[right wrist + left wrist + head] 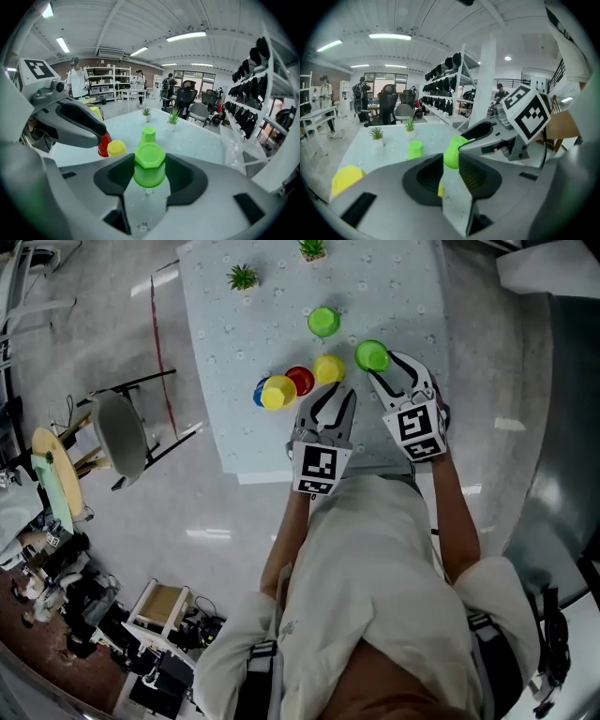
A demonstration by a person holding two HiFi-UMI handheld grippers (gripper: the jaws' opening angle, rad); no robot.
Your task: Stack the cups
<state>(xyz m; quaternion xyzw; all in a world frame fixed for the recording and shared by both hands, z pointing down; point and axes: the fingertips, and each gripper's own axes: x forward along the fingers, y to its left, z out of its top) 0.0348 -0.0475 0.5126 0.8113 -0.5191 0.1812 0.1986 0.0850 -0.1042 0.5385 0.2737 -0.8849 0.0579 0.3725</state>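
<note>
My right gripper (387, 367) is shut on a green cup (372, 355), which is held upside down between the pads (149, 164) a little above the table. A second green cup (323, 322) stands upside down further back (147, 135). A yellow cup (328, 368), a red cup (299, 381) and a yellow cup stacked on a blue one (277, 392) sit in a row to the left. My left gripper (331, 397) is open with nothing between its jaws, just in front of the yellow cup. The held green cup (452, 151) shows ahead in the left gripper view.
Two small potted plants (242, 277) (312, 248) stand at the far side of the pale patterned table (394, 287). The table's near edge (262, 474) lies just below both grippers. A chair (117, 432) stands on the floor to the left.
</note>
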